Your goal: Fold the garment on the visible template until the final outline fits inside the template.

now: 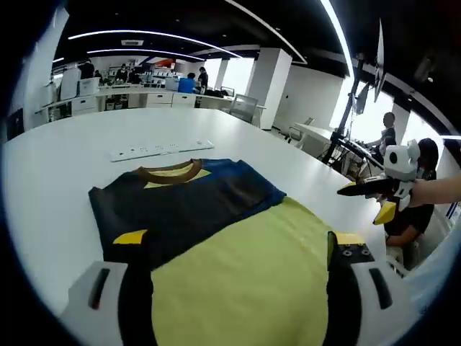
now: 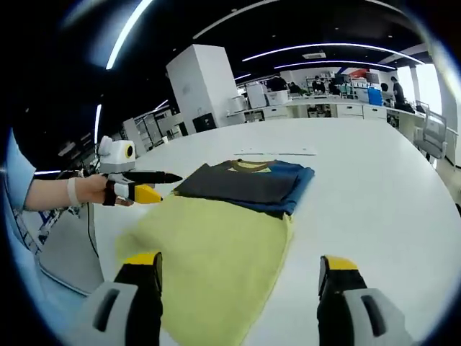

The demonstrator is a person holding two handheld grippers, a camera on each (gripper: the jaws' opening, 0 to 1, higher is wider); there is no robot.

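Observation:
A folded dark navy garment [image 1: 187, 198] with a brown collar lies on the white table, its near part resting on the far end of a yellow template sheet [image 1: 252, 274]. My left gripper [image 1: 238, 241] hovers open over the near end of the yellow sheet with nothing between its jaws. My right gripper [image 1: 378, 194] is off the sheet's right side, held in a hand. In the right gripper view the garment [image 2: 248, 184] lies beyond the yellow sheet [image 2: 209, 252]. My right gripper [image 2: 239, 263] is open above the sheet, and the left gripper [image 2: 148, 184] is at the sheet's left edge.
A white strip [image 1: 162, 150] lies on the table [image 1: 50, 194] just behind the collar, also seen as the white strip [image 2: 292, 152]. The table [image 2: 382, 187] stretches wide around the sheet. Desks, chairs and people stand in the far background.

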